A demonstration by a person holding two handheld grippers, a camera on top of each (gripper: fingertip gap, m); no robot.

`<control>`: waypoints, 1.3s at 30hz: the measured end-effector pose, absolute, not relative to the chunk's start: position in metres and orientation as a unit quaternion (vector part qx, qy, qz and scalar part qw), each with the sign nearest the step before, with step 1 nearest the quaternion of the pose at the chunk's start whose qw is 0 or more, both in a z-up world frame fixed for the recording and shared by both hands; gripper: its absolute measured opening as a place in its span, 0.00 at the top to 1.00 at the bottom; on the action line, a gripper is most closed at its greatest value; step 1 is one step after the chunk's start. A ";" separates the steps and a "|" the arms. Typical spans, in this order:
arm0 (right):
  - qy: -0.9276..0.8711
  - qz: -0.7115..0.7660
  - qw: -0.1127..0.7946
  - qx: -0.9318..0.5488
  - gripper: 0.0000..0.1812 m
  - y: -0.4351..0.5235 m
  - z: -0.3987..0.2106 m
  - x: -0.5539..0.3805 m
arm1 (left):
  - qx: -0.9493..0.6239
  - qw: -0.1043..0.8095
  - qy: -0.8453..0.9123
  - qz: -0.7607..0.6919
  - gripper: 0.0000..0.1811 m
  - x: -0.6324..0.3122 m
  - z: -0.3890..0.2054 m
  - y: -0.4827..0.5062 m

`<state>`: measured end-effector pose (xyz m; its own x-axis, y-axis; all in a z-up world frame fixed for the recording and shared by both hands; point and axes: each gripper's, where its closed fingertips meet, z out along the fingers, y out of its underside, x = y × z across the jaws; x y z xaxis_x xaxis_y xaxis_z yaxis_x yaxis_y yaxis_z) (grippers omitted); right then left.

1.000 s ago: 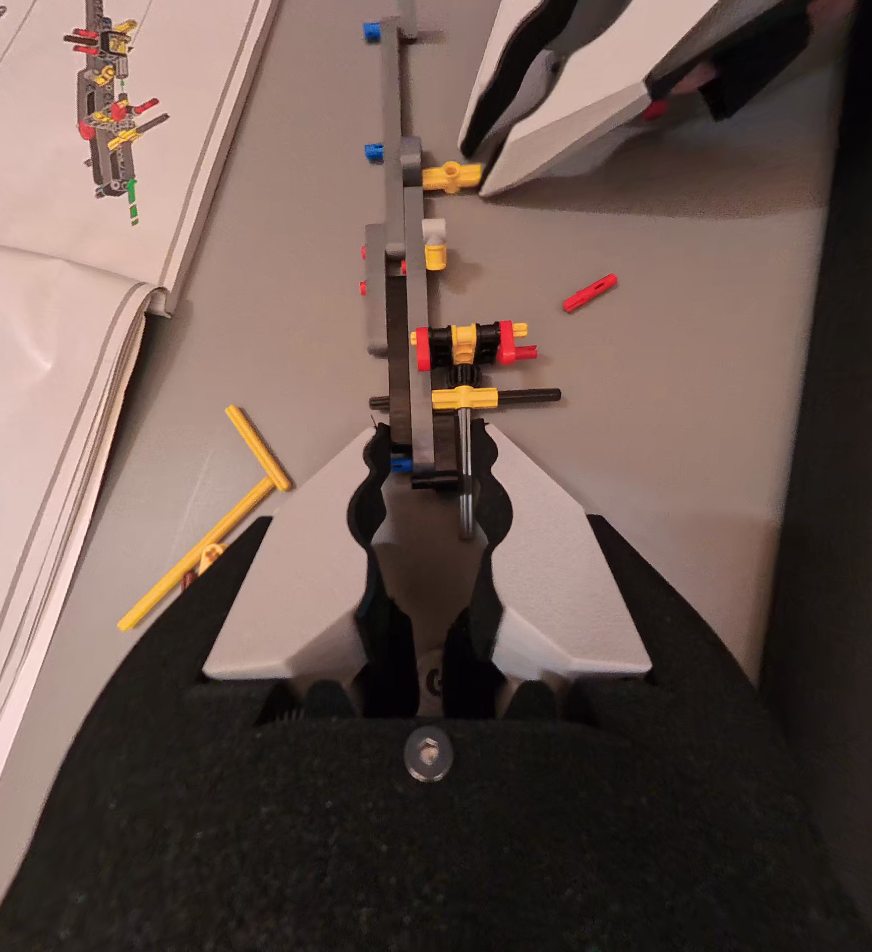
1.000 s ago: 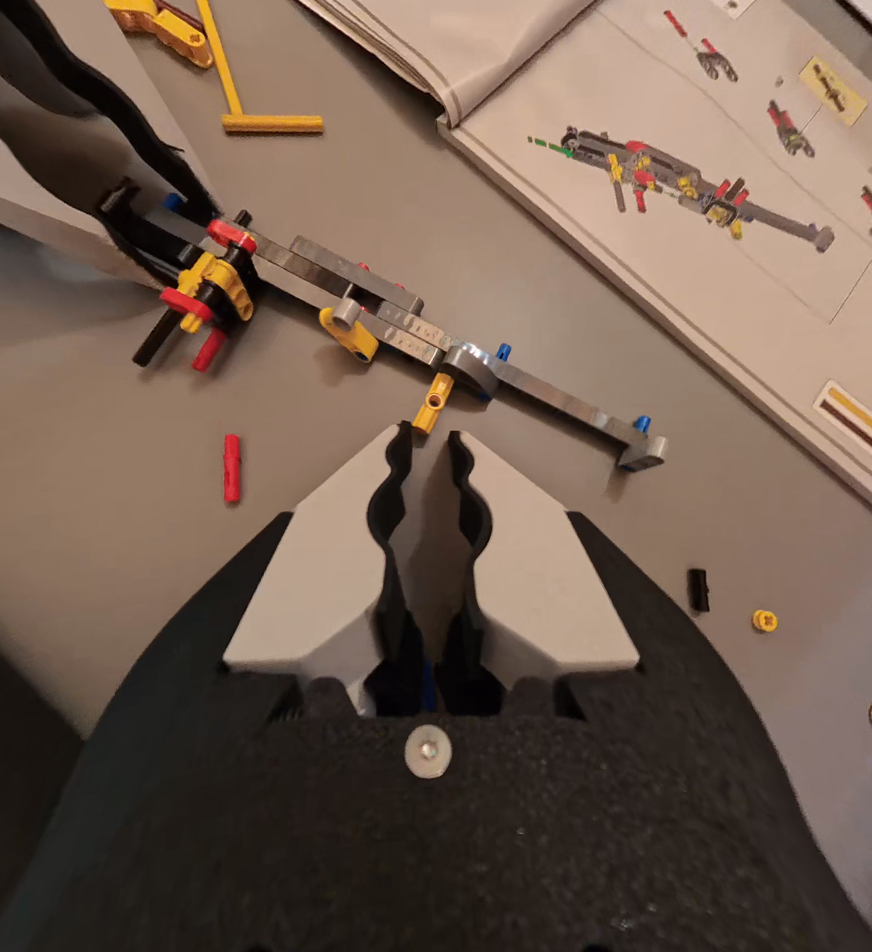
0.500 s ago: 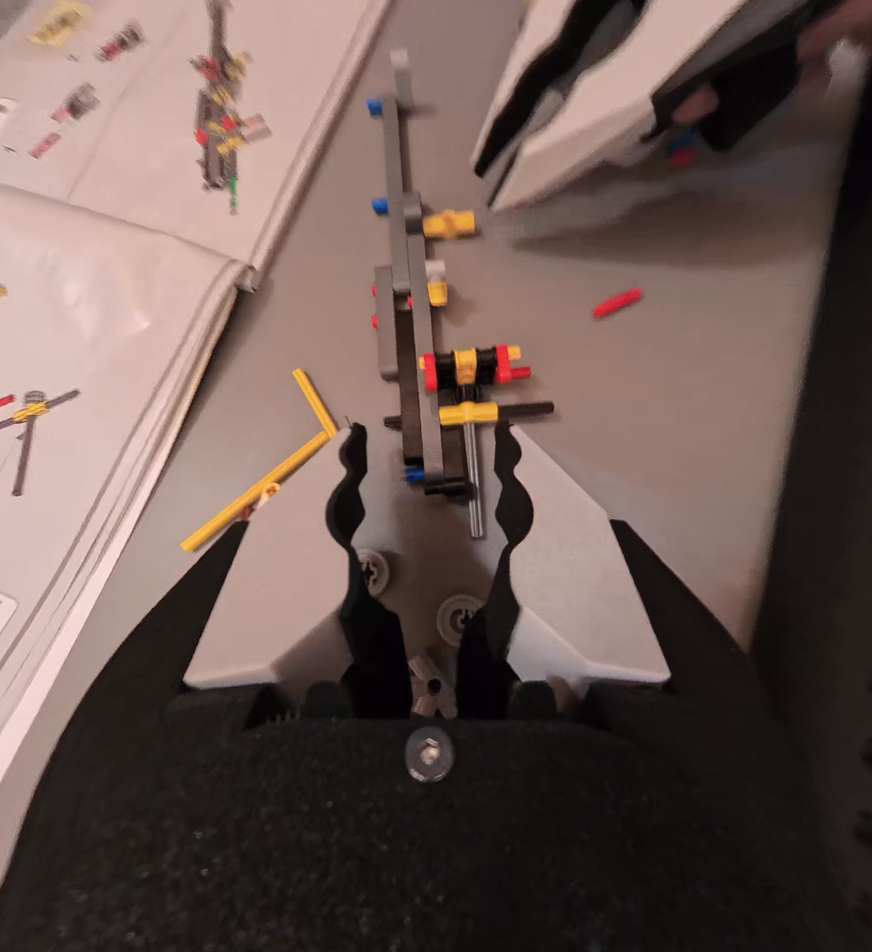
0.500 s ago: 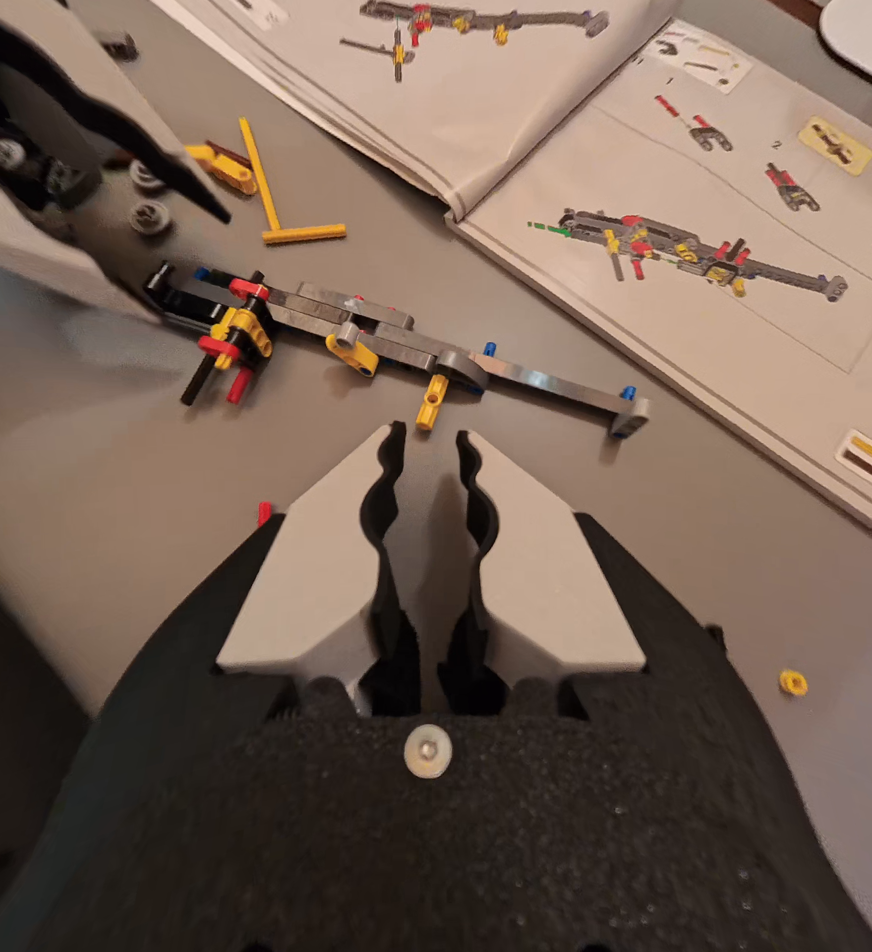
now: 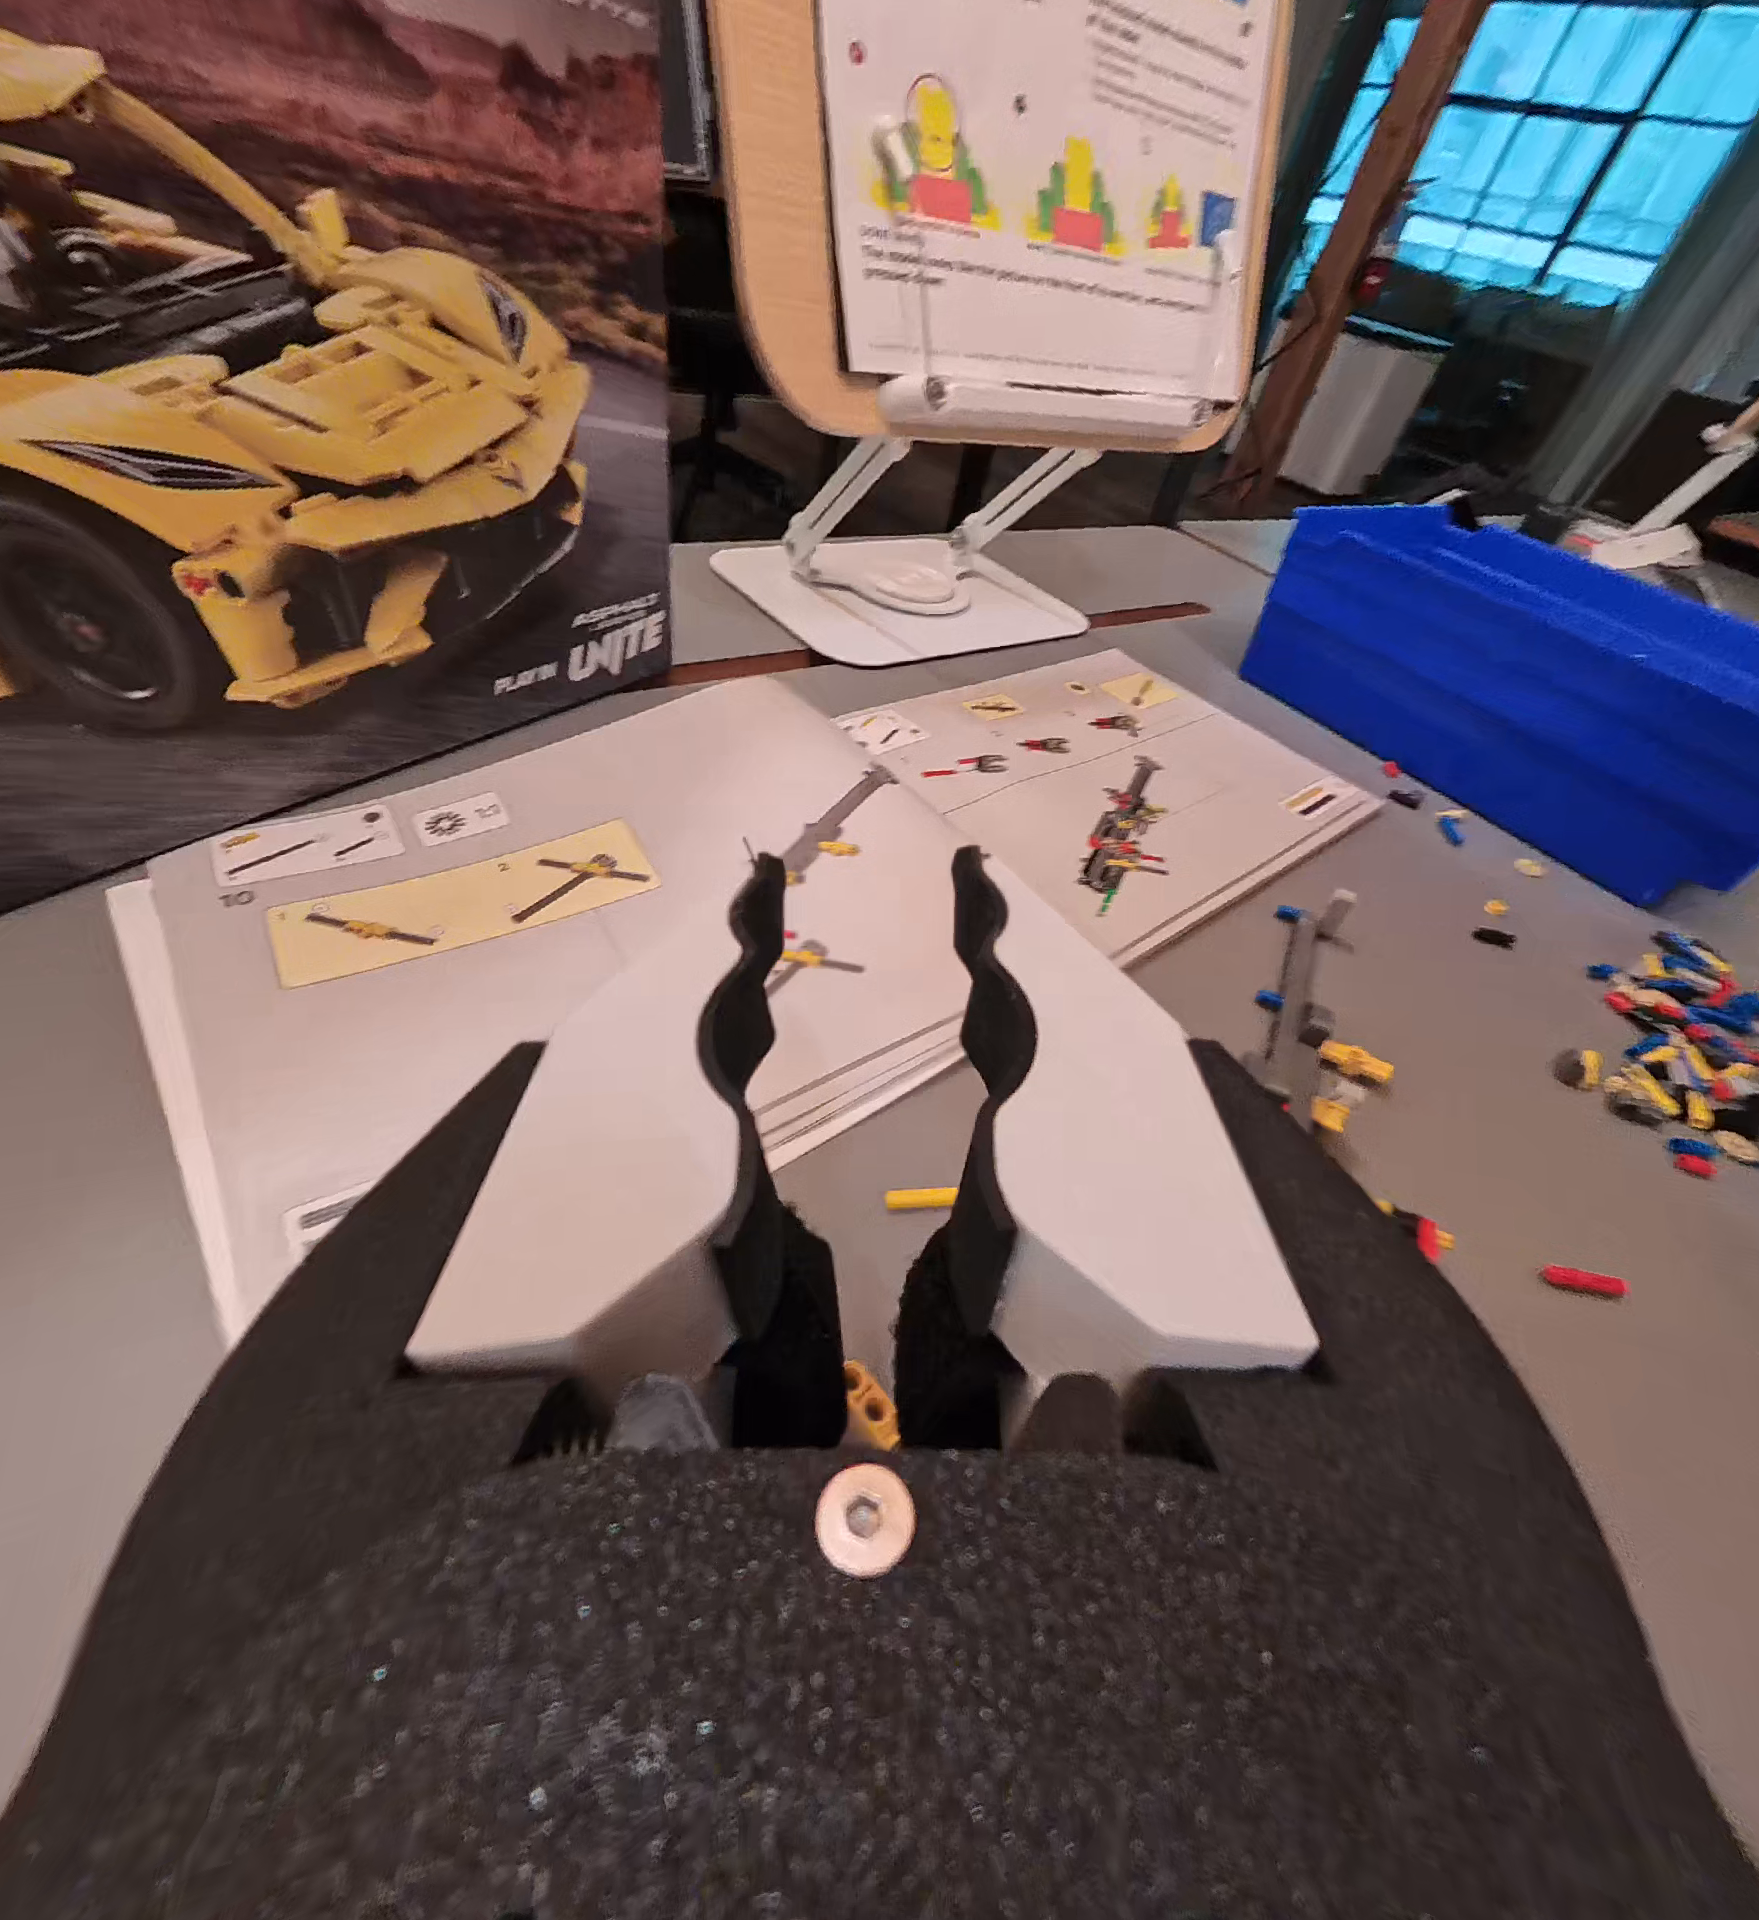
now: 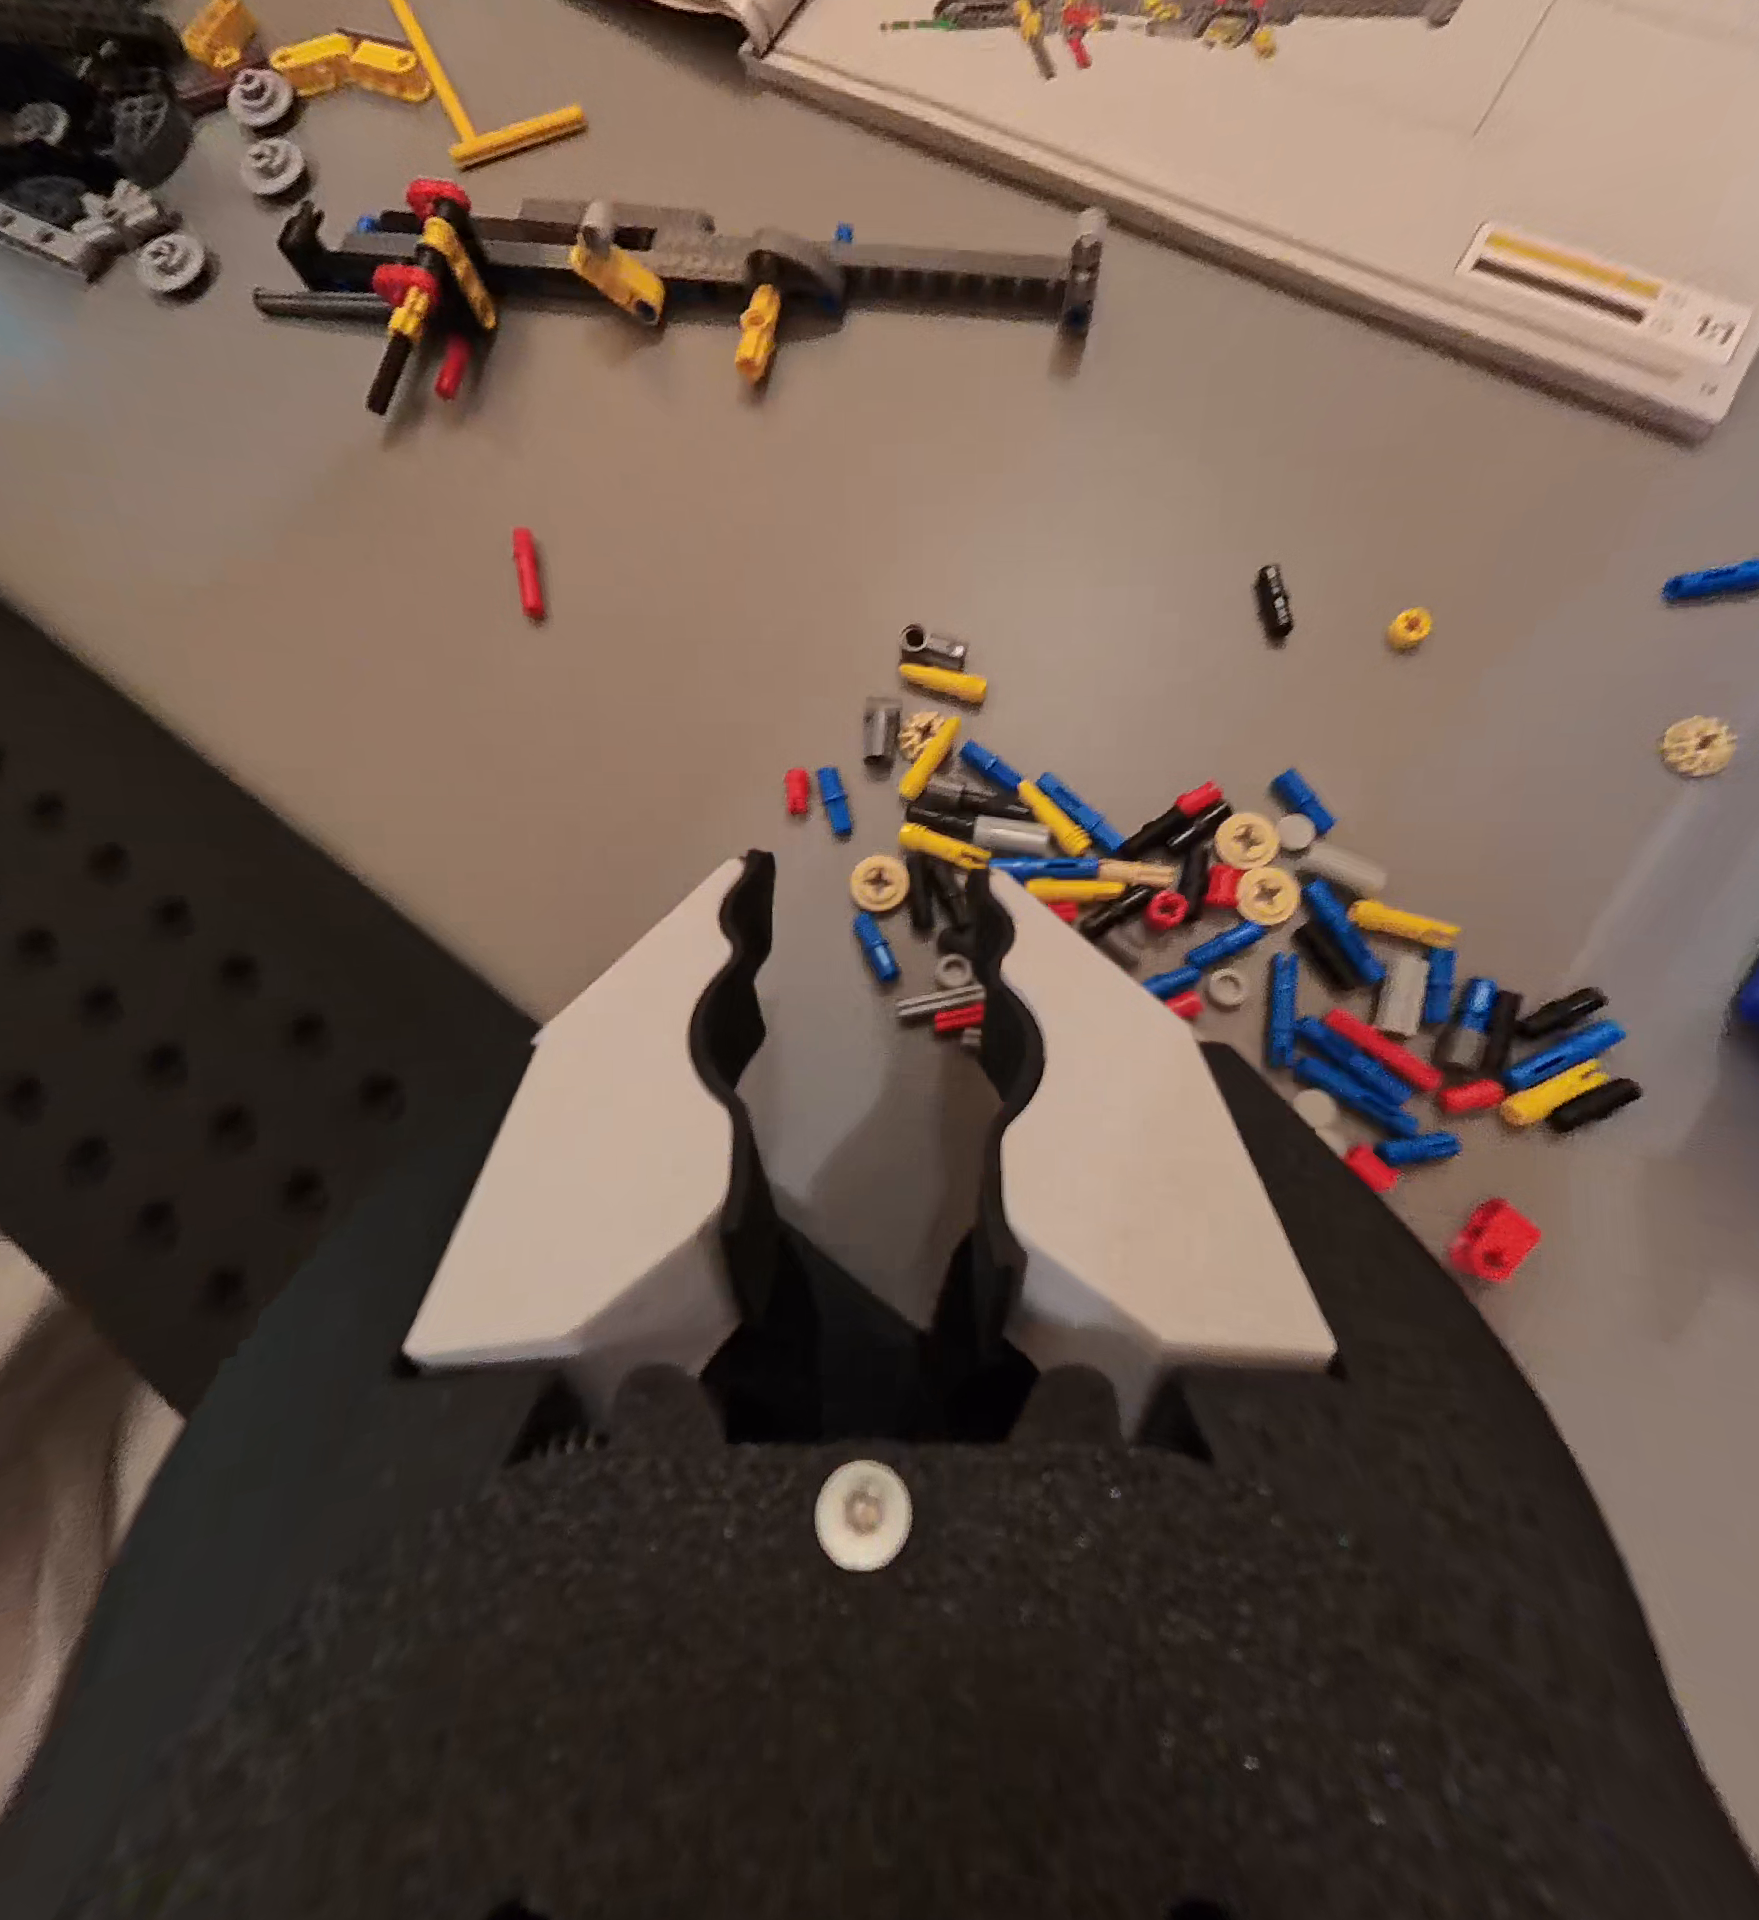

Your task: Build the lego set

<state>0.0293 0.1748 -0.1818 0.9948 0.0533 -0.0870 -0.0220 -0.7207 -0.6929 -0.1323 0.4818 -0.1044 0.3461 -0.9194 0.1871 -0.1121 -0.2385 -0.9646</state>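
The long grey and black lego assembly [image 6: 958, 278] with yellow and red connectors lies flat on the grey table. It also shows in the left wrist view [image 5: 1299, 966], to the right of my left gripper. My left gripper [image 5: 867, 862] is open and empty, raised above the open instruction booklet [image 5: 542, 914]. My right gripper [image 6: 867, 875] is open and empty, low over the left edge of a pile of small blue, yellow, black and red pins [image 6: 1270, 935], with the assembly well beyond its tips.
A lone red pin [image 6: 528, 574], yellow axles [image 6: 480, 114] and grey gears [image 6: 267, 161] lie near the assembly. A blue bin [image 5: 1540, 717], the set's box [image 5: 262, 364] and a sheet stand [image 5: 1010, 260] stand at the back. A black perforated board [image 6: 75, 935] borders the table.
My left gripper opened, let go of the assembly's black end, then rose and turned toward the booklet. My right gripper opened wider and drew back from the assembly to the pin pile.
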 end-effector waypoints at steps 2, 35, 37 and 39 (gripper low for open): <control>-0.007 0.065 0.377 -0.924 0.80 0.175 -0.185 0.021 | -0.671 0.481 0.390 -0.408 0.83 -0.134 -0.110 0.484; 0.111 -0.059 0.369 -0.921 0.86 0.147 -0.194 0.133 | -0.671 0.494 0.421 -0.358 0.84 -0.131 -0.121 0.483; 0.126 -0.031 0.372 -0.919 0.84 0.152 -0.194 0.129 | -0.670 0.495 0.421 -0.358 0.84 -0.132 -0.120 0.482; 0.135 -0.034 0.361 -0.922 0.84 0.151 -0.198 0.129 | -0.671 0.495 0.421 -0.357 0.84 -0.133 -0.121 0.482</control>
